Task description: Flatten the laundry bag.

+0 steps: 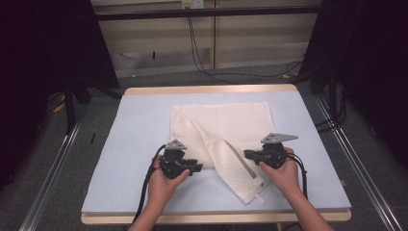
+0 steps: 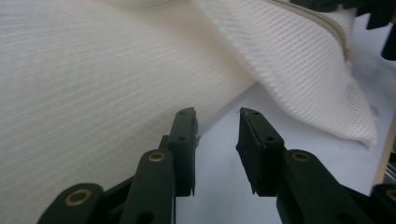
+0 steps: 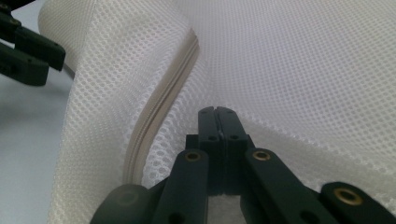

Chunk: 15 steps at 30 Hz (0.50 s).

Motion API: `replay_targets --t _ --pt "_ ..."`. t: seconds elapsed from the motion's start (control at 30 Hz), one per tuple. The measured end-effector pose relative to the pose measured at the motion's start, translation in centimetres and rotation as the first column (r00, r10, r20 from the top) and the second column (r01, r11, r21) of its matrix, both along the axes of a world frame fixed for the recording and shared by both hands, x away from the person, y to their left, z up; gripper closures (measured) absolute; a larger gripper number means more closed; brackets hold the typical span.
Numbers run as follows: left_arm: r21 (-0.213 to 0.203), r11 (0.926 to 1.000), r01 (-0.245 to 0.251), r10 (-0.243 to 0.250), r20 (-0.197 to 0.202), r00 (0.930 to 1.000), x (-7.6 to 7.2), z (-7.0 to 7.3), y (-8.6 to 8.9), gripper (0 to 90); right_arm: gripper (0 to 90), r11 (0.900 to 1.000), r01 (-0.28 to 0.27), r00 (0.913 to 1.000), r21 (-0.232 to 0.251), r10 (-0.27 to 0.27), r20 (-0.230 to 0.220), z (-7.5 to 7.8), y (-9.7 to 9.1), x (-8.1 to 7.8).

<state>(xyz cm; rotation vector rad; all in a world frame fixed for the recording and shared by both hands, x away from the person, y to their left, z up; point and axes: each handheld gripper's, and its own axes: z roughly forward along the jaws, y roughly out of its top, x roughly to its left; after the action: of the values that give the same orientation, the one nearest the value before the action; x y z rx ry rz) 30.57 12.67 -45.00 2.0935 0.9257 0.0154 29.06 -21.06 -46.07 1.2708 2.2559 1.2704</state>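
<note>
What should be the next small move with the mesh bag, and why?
Probably bring the left tongs forward to the bag edge and close them on it. They stand open over bare table, holding nothing, while the right tongs are shut against the mesh beside the zipper. One corner is folded over, so a second grip seems needed.

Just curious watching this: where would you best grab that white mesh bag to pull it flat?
Probably the free folded-over corner of the mesh bag near the table's front edge, coming in from the right side: it lies loose on the blue table, and its zipper seam stiffens that flap.
</note>
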Motion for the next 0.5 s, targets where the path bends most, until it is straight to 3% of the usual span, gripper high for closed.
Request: replay_targets --t 0.2,0.27,0.37,0.43,0.5 --pt "0.010 0.9933 -0.115 0.115 0.000 0.9933 0.4 0.1 3.7 60.6 90.0 1.0000 0.001 1.0000 0.004 -0.001 -0.001 -0.1 -0.3 -0.4" --pt "-0.018 0.9875 -0.157 0.157 0.019 0.9874 0.7 0.2 4.8 55.6 90.0 1.0000 0.003 1.0000 0.002 -0.003 0.001 -0.1 -0.3 -0.5" --pt "-0.036 0.9813 -0.189 0.191 0.042 0.9808 1.1 0.8 5.5 49.9 90.0 1.0000 0.005 1.0000 0.000 -0.005 0.002 -0.1 -0.4 -0.6" --pt "-0.051 0.9746 -0.218 0.222 0.075 0.9723 1.6 1.1 5.7 42.7 90.0 1.0000 0.005 1.0000 0.004 -0.005 0.004 -0.1 -0.4 -0.6" --pt "-0.042 0.9707 -0.237 0.239 0.060 0.9691 2.5 1.3 5.9 41.4 90.0 1.0000 0.001 1.0000 0.001 -0.001 0.003 -0.1 -0.4 -0.7"
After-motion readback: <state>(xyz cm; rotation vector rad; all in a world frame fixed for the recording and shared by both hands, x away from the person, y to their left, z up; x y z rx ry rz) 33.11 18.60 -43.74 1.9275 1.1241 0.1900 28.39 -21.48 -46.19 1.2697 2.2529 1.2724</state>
